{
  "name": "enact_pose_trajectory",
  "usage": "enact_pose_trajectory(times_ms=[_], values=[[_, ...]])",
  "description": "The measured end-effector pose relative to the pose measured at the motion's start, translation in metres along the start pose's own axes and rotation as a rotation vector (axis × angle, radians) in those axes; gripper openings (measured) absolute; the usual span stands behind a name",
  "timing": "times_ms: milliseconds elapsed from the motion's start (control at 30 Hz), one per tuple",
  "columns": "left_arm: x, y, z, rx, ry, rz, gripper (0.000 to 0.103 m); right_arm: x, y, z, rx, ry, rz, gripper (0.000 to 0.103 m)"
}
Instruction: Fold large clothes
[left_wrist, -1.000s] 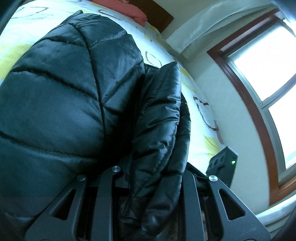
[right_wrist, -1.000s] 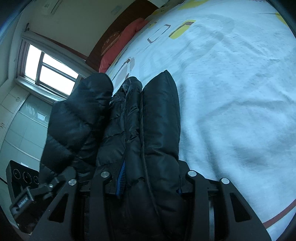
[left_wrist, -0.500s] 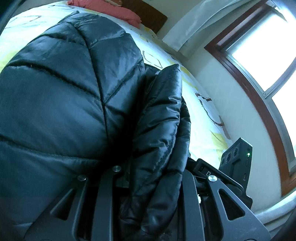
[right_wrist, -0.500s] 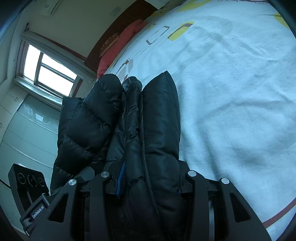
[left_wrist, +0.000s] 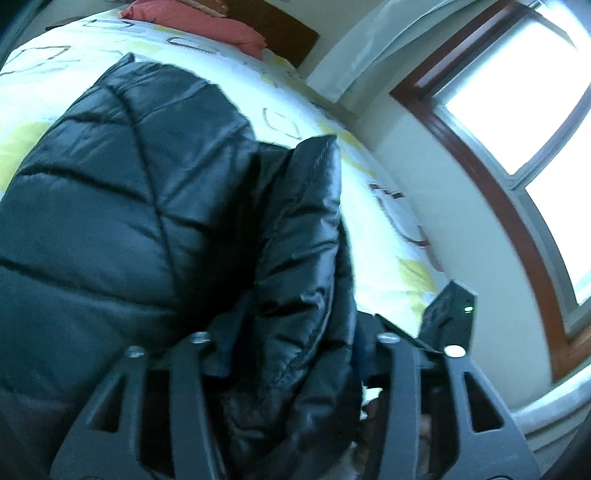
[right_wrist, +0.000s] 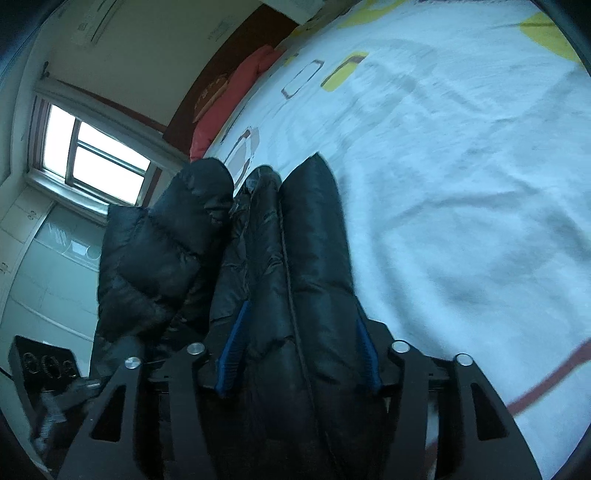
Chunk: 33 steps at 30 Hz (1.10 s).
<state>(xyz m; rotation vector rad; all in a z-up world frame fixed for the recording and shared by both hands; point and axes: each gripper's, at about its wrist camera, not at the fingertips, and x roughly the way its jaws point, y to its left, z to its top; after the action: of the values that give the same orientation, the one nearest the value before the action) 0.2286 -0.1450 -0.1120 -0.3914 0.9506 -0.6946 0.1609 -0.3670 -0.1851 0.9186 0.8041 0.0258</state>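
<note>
garment: one black quilted puffer jacket (left_wrist: 140, 206), shiny padded fabric, bunched in thick folds on the bed; edges run back between both sets of fingers. In the right wrist view the same jacket (right_wrist: 306, 258) lies in upright ridges, one puffy lobe leaning toward the window side.
surface: white bedsheet with yellow and brown square print (right_wrist: 461, 166), wrinkled, bare to the right of the jacket.
left gripper (left_wrist: 291, 369): jaws opening; a fold of jacket sits between the fingers, gap visible on the right side, pads not pressing.
right gripper (right_wrist: 295, 354): jaws opening; a thick fold of jacket between the blue-edged pads, fabric filling most of the gap. Contact on either pad cannot be ruled out; judged released.
risk 1: padded fill is springy; once let go, the folded layers may puff up and the fold unroll.
risk 2: slick shell may cling or snag on a pad as the grippers back out, dragging the fold out of line.
risk 3: the leaning lobe sits near the bed edge on the window side; it could slump off.
count, jackets: 1.
count, grippers: 2.
count, red pillows (left_wrist: 221, 22): 1 stack at the headboard; number in it unclear.
count, windows (right_wrist: 92, 158): 1.
</note>
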Motion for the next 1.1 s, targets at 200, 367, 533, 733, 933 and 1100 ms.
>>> enact_pose_trajectory(times_ms=[200, 367, 533, 733, 933, 1100], values=[[-0.032, -0.022, 0.000, -0.011, -0.011, -0.037, 0.060, -0.031, -0.001, -0.003, 0.011, -0.038, -0.010, 0.059], [-0.064, -0.029, -0.001, -0.028, -0.042, -0.098, 0.067, -0.050, 0.008, -0.006, 0.002, -0.058, 0.011, 0.059], [-0.095, -0.017, 0.006, -0.072, -0.095, -0.132, 0.070, -0.058, 0.026, -0.012, -0.003, -0.063, 0.056, 0.059], [-0.124, 0.040, 0.012, -0.196, -0.182, -0.073, 0.076, -0.056, 0.056, -0.014, -0.027, -0.065, 0.102, 0.064], [-0.124, 0.099, 0.012, -0.312, -0.208, 0.002, 0.076, -0.036, 0.074, -0.010, -0.056, -0.037, 0.088, 0.067], [-0.106, 0.136, 0.014, -0.396, -0.164, -0.002, 0.076, -0.014, 0.077, -0.001, -0.038, -0.013, 0.093, 0.067]])
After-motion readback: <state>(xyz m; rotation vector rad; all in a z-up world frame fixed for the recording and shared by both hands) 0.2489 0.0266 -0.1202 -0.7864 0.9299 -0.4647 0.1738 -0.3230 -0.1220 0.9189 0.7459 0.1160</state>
